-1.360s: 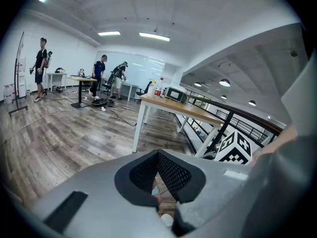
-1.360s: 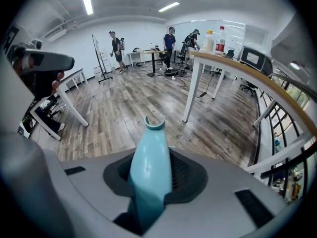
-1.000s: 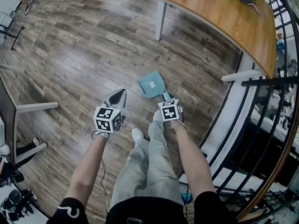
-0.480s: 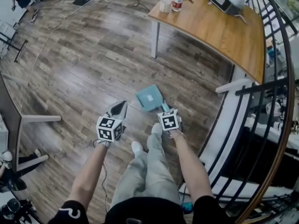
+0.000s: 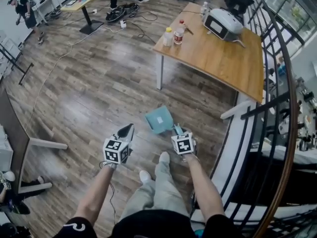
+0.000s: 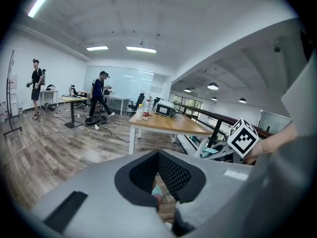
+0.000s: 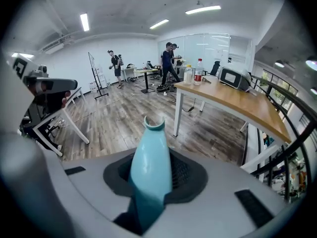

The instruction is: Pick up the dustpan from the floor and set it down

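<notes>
The teal dustpan (image 5: 159, 119) hangs above the wooden floor, with its pan toward the table. My right gripper (image 5: 178, 132) is shut on its handle. In the right gripper view the teal handle (image 7: 150, 167) runs up between the black pads of the right gripper (image 7: 153, 185) and ends in a notched tip. My left gripper (image 5: 128, 129) is to the left of the dustpan and apart from it, its jaws drawn to a point with nothing in them. In the left gripper view the left gripper (image 6: 161, 185) shows only floor through its pads.
A wooden table (image 5: 218, 58) stands ahead with bottles (image 5: 174, 35) and a white device (image 5: 223, 24) on it. A black railing (image 5: 290, 133) curves along the right. The person's legs and white shoes (image 5: 164, 157) are below the grippers. A white desk leg (image 5: 47, 144) is at left. Cables and people are far back.
Both grippers have risen, and the dustpan has come up off the floor with the right one. The head view has tilted up and takes in more of the room.
</notes>
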The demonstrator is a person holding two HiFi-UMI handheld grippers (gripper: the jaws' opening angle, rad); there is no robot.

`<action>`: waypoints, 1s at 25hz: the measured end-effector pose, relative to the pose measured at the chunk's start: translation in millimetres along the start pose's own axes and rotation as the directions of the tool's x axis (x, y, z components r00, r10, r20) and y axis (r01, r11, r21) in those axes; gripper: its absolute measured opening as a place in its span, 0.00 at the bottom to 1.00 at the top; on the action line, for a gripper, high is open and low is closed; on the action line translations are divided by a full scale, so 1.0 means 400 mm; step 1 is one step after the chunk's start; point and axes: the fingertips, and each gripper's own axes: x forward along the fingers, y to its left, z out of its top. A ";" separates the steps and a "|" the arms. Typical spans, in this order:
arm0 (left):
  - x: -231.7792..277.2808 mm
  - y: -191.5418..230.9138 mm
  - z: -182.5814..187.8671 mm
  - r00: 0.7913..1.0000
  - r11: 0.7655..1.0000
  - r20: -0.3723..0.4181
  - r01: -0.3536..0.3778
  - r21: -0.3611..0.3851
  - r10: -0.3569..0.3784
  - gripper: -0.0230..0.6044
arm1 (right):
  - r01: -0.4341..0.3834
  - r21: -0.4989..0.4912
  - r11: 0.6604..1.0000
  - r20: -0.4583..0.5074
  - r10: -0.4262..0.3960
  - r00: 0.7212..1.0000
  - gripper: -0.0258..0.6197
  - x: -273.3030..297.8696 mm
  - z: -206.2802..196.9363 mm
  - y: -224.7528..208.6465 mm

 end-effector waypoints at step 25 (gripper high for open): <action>-0.347 0.024 0.295 0.987 1.000 0.161 0.022 0.021 -0.025 0.03 | 0.014 -0.035 0.999 0.297 -0.003 0.955 0.17 -0.500 0.452 0.189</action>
